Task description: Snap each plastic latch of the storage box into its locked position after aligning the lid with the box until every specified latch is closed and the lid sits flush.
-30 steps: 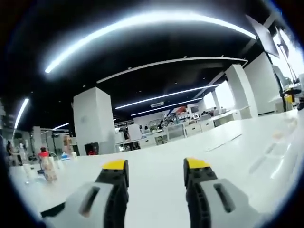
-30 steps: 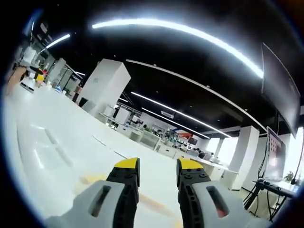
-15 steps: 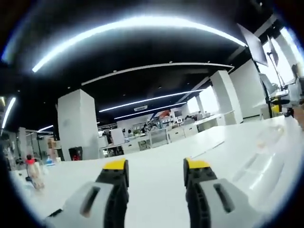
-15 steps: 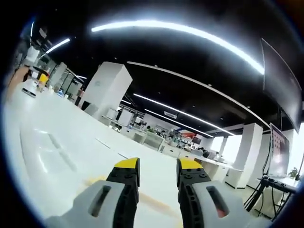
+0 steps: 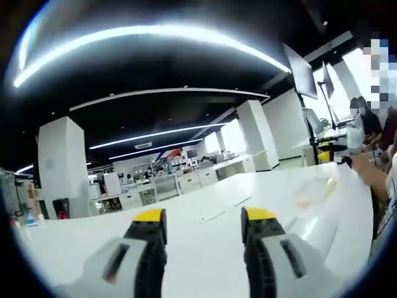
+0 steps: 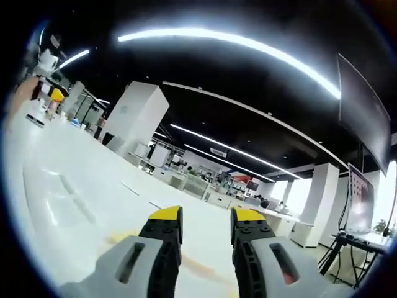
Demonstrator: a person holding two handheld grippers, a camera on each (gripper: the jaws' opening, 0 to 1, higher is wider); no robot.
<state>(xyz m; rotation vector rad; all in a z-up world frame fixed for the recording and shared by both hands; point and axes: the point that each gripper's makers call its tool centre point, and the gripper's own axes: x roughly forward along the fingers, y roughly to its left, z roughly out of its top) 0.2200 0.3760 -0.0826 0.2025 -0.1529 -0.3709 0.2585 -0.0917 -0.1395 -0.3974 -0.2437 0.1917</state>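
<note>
Storage box lid (image 6: 59,202), clear plastic, faint outline lying flat on white table (image 6: 93,186), left of right gripper (image 6: 206,217) in right gripper view; same clear shape (image 5: 322,211) near table edge on right in left gripper view. Latches too faint to tell. Left gripper (image 5: 204,218): yellow-tipped jaws spread apart, nothing between. Right gripper: jaws narrower, gap visible, holding nothing. Person's arm (image 5: 372,177) at right edge. White pillar (image 6: 136,118), ceiling light strips (image 5: 149,34) beyond.
</note>
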